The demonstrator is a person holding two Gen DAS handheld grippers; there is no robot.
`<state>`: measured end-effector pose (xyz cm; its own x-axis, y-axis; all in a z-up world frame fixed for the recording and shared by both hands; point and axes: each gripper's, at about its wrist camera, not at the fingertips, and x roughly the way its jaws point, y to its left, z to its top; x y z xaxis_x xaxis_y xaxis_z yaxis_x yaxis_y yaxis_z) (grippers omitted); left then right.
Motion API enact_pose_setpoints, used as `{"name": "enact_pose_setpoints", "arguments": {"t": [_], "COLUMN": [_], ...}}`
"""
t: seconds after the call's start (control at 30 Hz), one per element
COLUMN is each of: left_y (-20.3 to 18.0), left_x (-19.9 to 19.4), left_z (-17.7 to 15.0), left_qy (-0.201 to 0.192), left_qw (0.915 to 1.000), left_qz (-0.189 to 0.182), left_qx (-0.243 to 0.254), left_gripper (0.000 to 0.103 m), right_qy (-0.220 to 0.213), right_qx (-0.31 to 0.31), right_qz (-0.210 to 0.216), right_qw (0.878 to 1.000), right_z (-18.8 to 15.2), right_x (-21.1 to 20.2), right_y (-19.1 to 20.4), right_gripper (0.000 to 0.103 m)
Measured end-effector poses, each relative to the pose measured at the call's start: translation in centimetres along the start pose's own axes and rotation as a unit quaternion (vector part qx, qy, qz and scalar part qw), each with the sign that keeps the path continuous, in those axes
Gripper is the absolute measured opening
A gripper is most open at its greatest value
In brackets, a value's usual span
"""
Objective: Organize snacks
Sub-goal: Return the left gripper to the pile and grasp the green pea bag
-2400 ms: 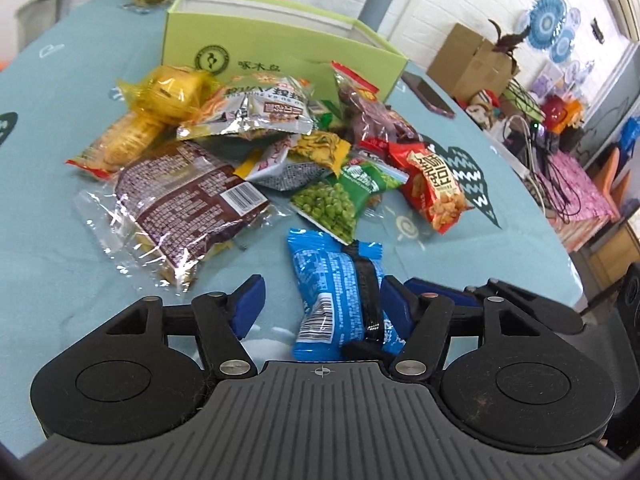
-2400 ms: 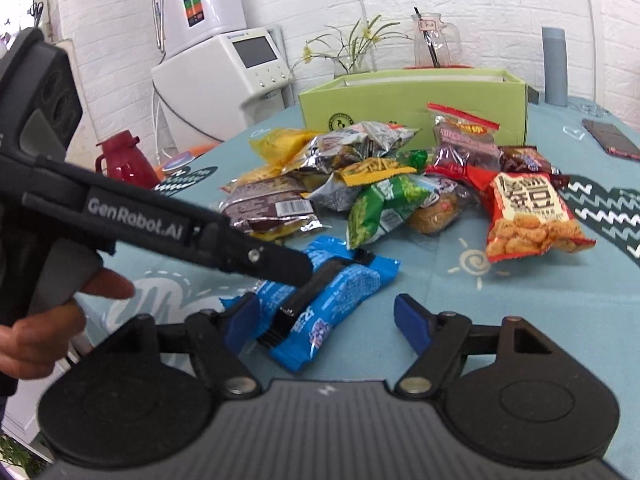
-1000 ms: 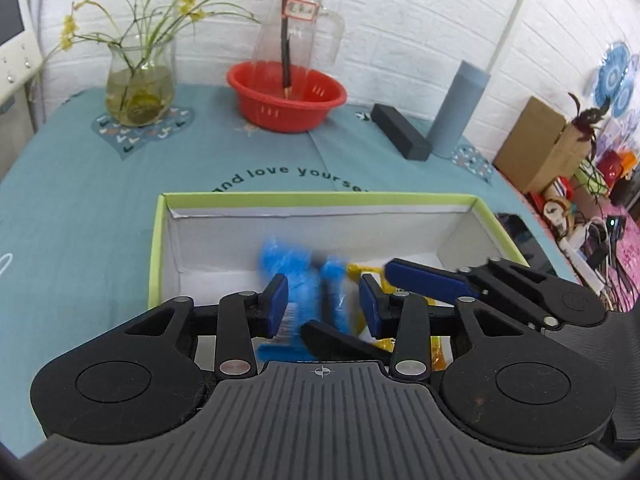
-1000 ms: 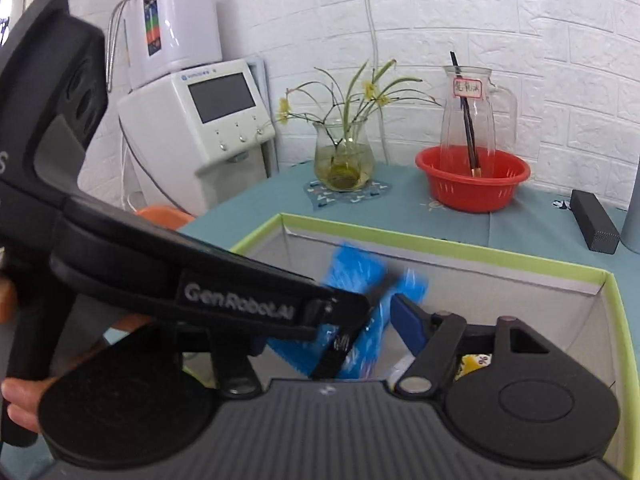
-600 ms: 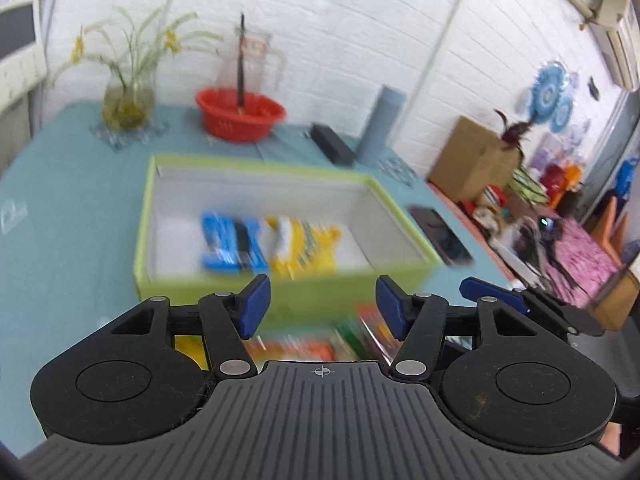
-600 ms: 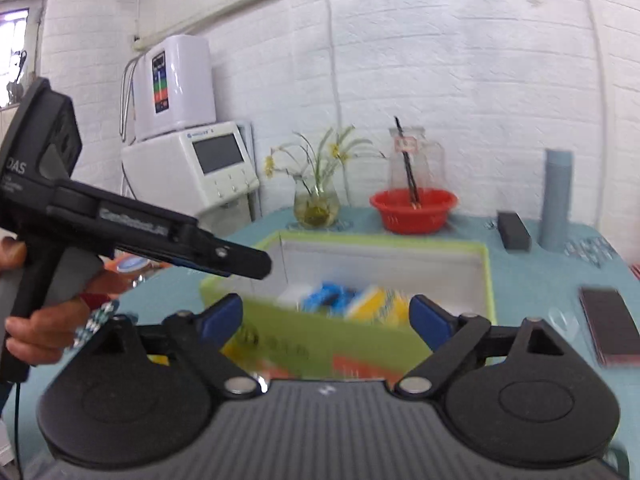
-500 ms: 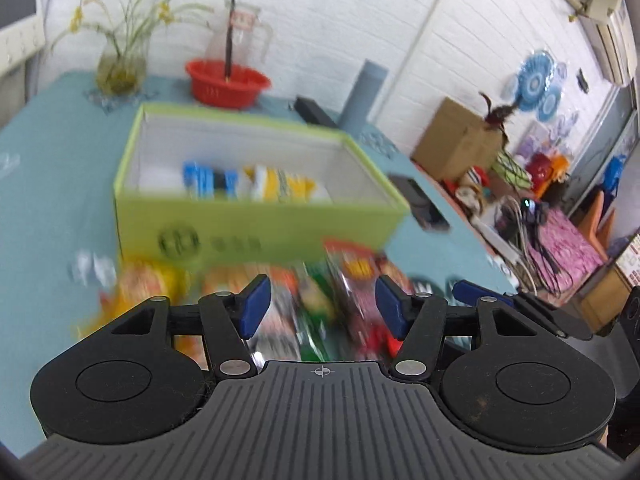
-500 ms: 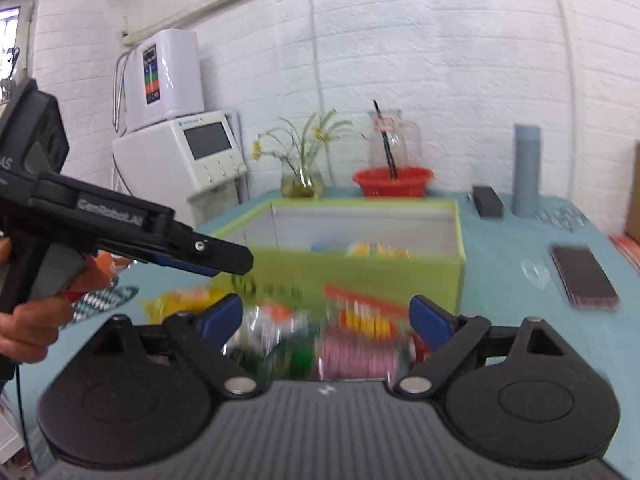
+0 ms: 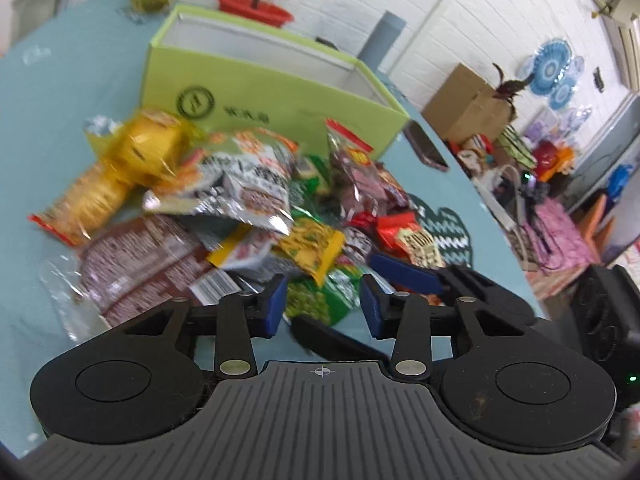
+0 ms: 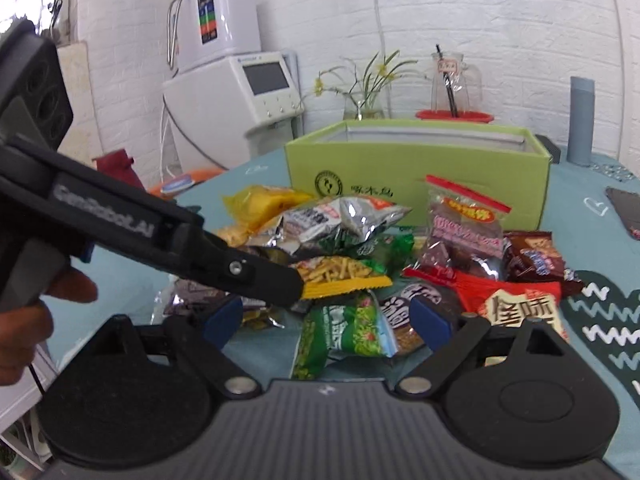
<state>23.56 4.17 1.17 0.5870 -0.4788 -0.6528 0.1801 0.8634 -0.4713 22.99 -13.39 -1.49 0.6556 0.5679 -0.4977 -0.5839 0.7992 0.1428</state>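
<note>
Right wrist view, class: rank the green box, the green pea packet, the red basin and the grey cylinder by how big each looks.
1. green box, clearly largest.
2. green pea packet, though it lies nearest the camera, so its rank is unsure.
3. red basin and grey cylinder look about alike; the box hides most of the basin, so I won't rank them.

Your two grippers hover low over a crowded heap of snack packets (image 10: pixel 344 256) on a teal table (image 9: pixel 60 92). The packets overlap, leaving almost no bare cloth among them (the green pea packet (image 10: pixel 344 332) lies nearest, between your right gripper's (image 10: pixel 328 320) spread fingers). The left gripper (image 9: pixel 322 306) crosses in front of the right one, blocking its left side. Behind the heap the green box (image 10: pixel 416 168) stands as a wall, open on top. Bare table lies left of the heap, and to its right as far as a dark phone (image 9: pixel 426 146).
</note>
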Motion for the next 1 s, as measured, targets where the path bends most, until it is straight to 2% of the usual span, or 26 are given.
{"name": "enact_pose_setpoints", "arguments": {"t": [0.13,0.23,0.43,0.57,0.7,0.8,0.87,0.93,1.0], "left_y": [0.2,0.1,-1.8,-2.3,-1.9,-1.6,-1.5,-1.5,-1.6], "left_x": [1.7,1.8,1.4,0.4,-1.8,-1.8,-1.3,-0.9,-0.4], "left_z": [-0.5,-1.1,-2.8,-2.8,-2.6,-2.7,-2.7,-2.8,-2.7], "left_qy": [0.026,0.034,0.044,0.025,0.005,0.011,0.021,0.027,0.03], "left_qw": [0.9996,0.9994,0.9976,0.9975,0.9988,0.9994,0.9995,0.9994,0.9992], "left_qz": [0.01,-0.003,-0.003,0.013,0.008,0.004,-0.002,-0.008,-0.013], "left_qx": [0.002,0.008,0.054,0.065,0.049,0.031,0.022,0.019,0.021], "left_gripper": [0.006,0.002,0.0,0.002,0.008,0.009,0.01,0.017,0.021], "right_qy": [0.013,0.015,0.023,0.03,-0.001,-0.003,0.008,0.019,0.019], "right_qx": [-0.018,-0.019,0.01,0.021,-0.001,0.009,0.017,0.031,0.039], "right_qz": [0.002,-0.006,-0.004,0.026,-0.03,-0.034,-0.031,-0.03,-0.028], "right_qw": [1.0,1.0,1.0,0.999,1.0,0.999,0.999,0.999,0.999], "right_z": [-0.6,-1.2,-3.1,-4.1,-3.3,-2.7,-3.0,-3.3,-3.4], "right_x": [0.1,-1.0,-4.4,-6.0,-6.7,-5.2,-4.3,-3.8,-3.8], "right_y": [1.1,1.7,2.7,3.6,3.3,2.8,2.6,2.4,2.2], "right_gripper": [0.09,0.092,0.094,0.093,0.093,0.093,0.087,0.079,0.079]}}
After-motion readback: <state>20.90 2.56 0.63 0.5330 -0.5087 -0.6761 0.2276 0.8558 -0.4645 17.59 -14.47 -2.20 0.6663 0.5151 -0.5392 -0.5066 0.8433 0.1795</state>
